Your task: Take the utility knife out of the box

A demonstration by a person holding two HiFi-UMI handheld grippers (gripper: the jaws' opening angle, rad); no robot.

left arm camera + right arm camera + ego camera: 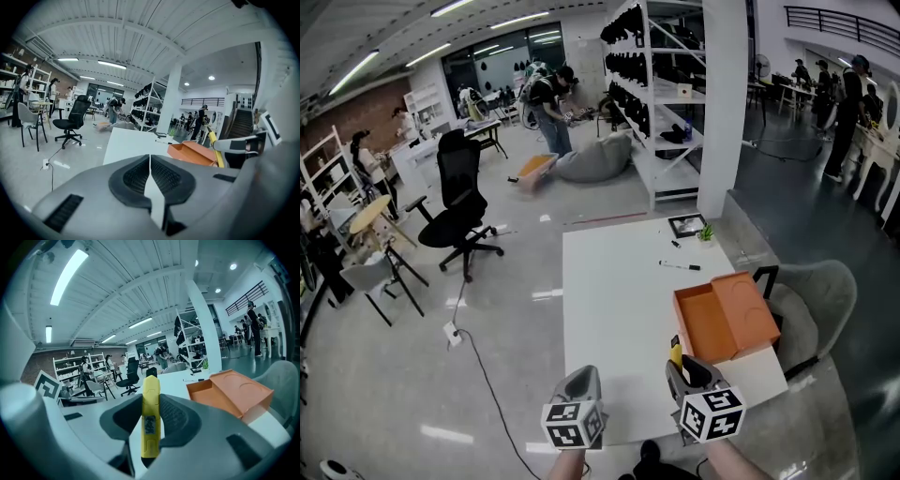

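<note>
One yellow knife [150,394] is clamped upright in the right claw [151,418], just short of the one orange box [229,392] and outside it. A small sticker on the knife is too blurred to read. The left claw [150,174], left of the box, is pinched together and empty. One pen [679,266] lies beyond the box on the white surface [619,309].

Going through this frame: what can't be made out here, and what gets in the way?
- Blade of the utility knife: right gripper view, its front end points away; out or retracted, cannot tell.
- Knife's label: right gripper view, too small to read.
- Knife in head view: mostly hidden behind the right gripper; only a yellow tip shows.
- The dark framed item at the table's far edge: head view, too small to identify.
</note>
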